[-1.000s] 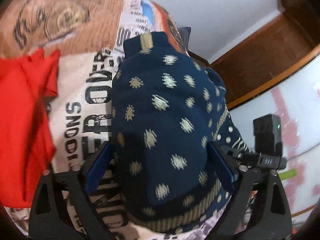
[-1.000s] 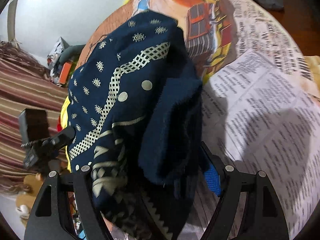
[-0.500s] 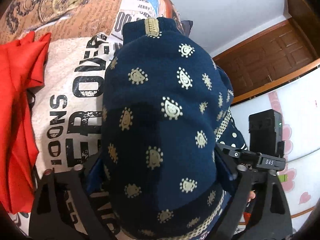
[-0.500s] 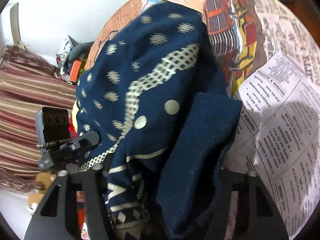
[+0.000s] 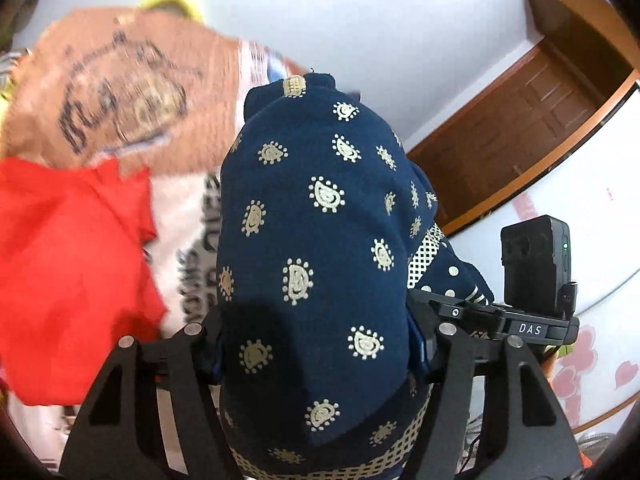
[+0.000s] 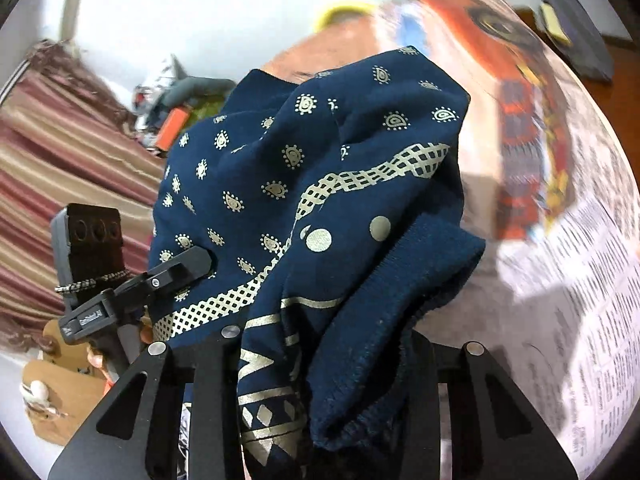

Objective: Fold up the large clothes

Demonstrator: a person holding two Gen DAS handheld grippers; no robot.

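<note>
A navy garment with cream paisley print (image 5: pixel 316 240) is bunched up and held in the air between both grippers. My left gripper (image 5: pixel 316 344) is shut on the garment, whose cloth covers the fingertips. My right gripper (image 6: pixel 320 356) is shut on the same garment (image 6: pixel 304 184), near a ribbed navy cuff (image 6: pixel 404 292). The other gripper shows at the right of the left wrist view (image 5: pixel 520 320) and at the left of the right wrist view (image 6: pixel 120 280).
A bed with a printed newspaper-style cover (image 6: pixel 580 280) lies below. A red garment (image 5: pixel 68 264) lies on it at the left. A wooden door (image 5: pixel 520 128) and white wall stand behind. Striped curtains (image 6: pixel 60 168) hang at the left.
Both grippers have lifted the navy garment higher and tilted upward; more wall and door now show, and the bed has dropped lower and blurred in view.
</note>
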